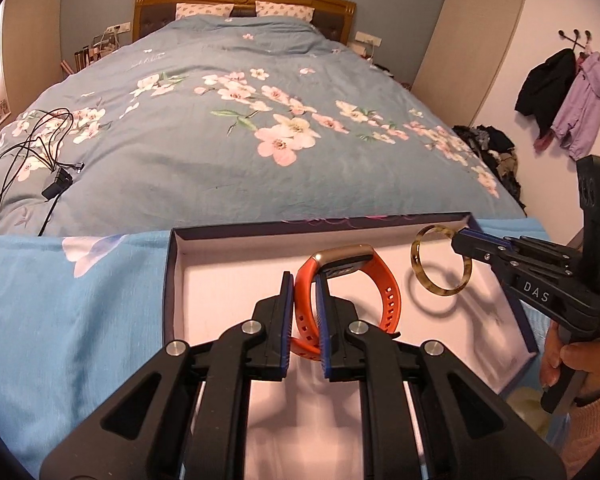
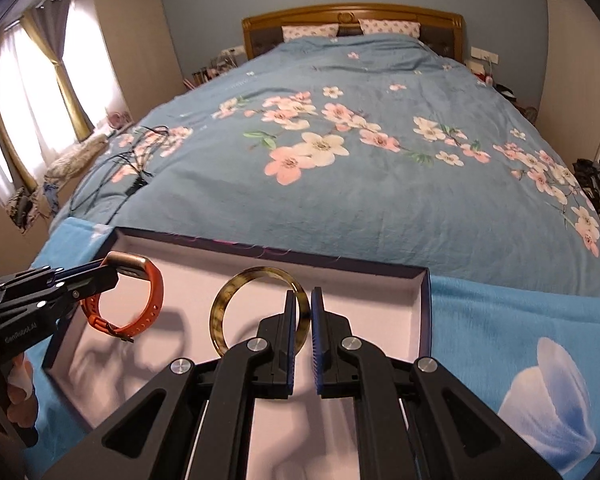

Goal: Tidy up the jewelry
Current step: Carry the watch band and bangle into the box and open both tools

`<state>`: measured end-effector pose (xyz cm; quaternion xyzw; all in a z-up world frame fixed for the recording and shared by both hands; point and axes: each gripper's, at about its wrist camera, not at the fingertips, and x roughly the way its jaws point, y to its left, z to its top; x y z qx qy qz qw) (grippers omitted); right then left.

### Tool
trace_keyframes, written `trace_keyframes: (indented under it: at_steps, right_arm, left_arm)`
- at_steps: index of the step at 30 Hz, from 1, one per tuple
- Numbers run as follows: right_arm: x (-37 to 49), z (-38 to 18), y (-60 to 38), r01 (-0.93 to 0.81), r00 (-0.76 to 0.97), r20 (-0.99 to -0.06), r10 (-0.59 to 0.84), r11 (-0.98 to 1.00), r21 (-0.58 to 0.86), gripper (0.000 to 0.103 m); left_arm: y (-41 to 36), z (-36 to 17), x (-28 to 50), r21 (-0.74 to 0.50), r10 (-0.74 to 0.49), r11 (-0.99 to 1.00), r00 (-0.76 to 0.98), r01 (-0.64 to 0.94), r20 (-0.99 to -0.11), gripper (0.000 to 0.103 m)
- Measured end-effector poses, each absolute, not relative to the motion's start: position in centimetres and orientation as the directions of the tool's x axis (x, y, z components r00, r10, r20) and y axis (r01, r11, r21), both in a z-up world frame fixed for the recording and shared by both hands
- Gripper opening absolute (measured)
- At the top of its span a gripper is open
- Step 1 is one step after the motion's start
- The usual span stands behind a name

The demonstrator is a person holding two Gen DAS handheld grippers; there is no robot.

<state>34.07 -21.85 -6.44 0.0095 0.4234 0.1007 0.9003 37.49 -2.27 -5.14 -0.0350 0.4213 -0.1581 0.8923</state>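
Observation:
My left gripper (image 1: 305, 280) is shut on the strap of an orange wristband watch (image 1: 388, 280) and holds it above the white inside of a shallow dark-rimmed box (image 1: 172, 272). My right gripper (image 2: 304, 298) is shut on a tortoiseshell bangle (image 2: 220, 312) and holds it upright over the same box (image 2: 424, 312). The right gripper (image 1: 458, 236) with the bangle (image 1: 418, 268) shows at the right of the left wrist view. The left gripper (image 2: 112, 270) with the watch (image 2: 156, 300) shows at the left of the right wrist view.
The box lies on a light blue cloth (image 1: 60, 300) at the foot of a bed with a blue floral duvet (image 1: 220, 152). Black cables (image 1: 40, 140) lie on the bed's left side. Clothes hang on the right wall (image 1: 568, 92).

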Motion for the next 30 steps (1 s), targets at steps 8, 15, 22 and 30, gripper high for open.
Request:
trace_keyframes:
  at_steps: [8, 15, 22, 30]
  right_arm:
    - [36.4, -7.9, -21.6, -0.12, 0.561, -0.816, 0.141, 0.989, 0.088, 0.006]
    - [36.3, -8.0, -22.1, -0.092, 0.562, -0.813, 0.15, 0.989, 0.119, 0.013]
    - [30.2, -4.6, -22.6, -0.204, 0.653, -0.712, 0.258, 0.965, 0.163, 0.033]
    - [18.0, -3.3, -22.3, -0.401, 0.682, -0.646, 0.343, 0.914, 0.062, 0.044]
  left_arm:
    - [-3.1, -7.0, 40.3, -0.16, -0.268, 0.959, 0.555, 0.234, -0.787, 0.011]
    - [-3.2, -7.8, 41.6, -0.155, -0.247, 0.965, 0.531, 0.212, -0.81, 0.027]
    - [-1.6, -5.8, 38.8, -0.167, -0.264, 0.963, 0.614, 0.211, -0.744, 0.048]
    - [-0.6, -2.5, 28.6, -0.113, -0.315, 0.941, 0.699, 0.32, -0.642, 0.057]
